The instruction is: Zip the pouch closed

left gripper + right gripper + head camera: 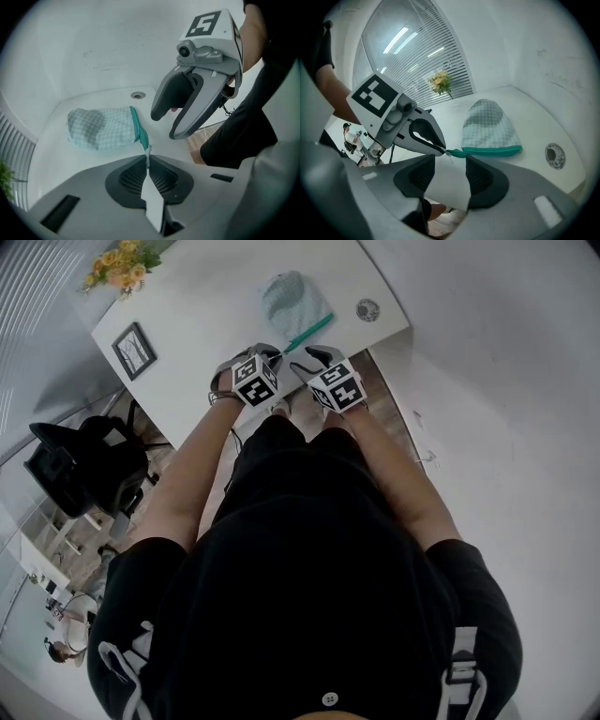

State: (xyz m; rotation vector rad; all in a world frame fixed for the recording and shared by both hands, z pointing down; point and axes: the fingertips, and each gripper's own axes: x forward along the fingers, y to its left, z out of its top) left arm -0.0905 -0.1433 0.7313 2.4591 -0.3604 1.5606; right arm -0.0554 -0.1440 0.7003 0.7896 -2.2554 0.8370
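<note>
On the white desk (211, 310), toward its near edge: one pale checked pouch (289, 296), lying flat, with a teal zipper (309, 332) along the side nearest the person.

Left gripper (148, 158): jaws together, pinched on the small tab at the zipper's end.

Right gripper (450, 161): jaws apart, nothing between the pads, tips just beside that same zipper end.

Also on the desk: round grommet (367, 309) near the pouch, framed picture (134, 351), yellow flowers (117, 268) at the far corner.

Left tool (148, 164) clamped, right tool (450, 166) agape.
</note>
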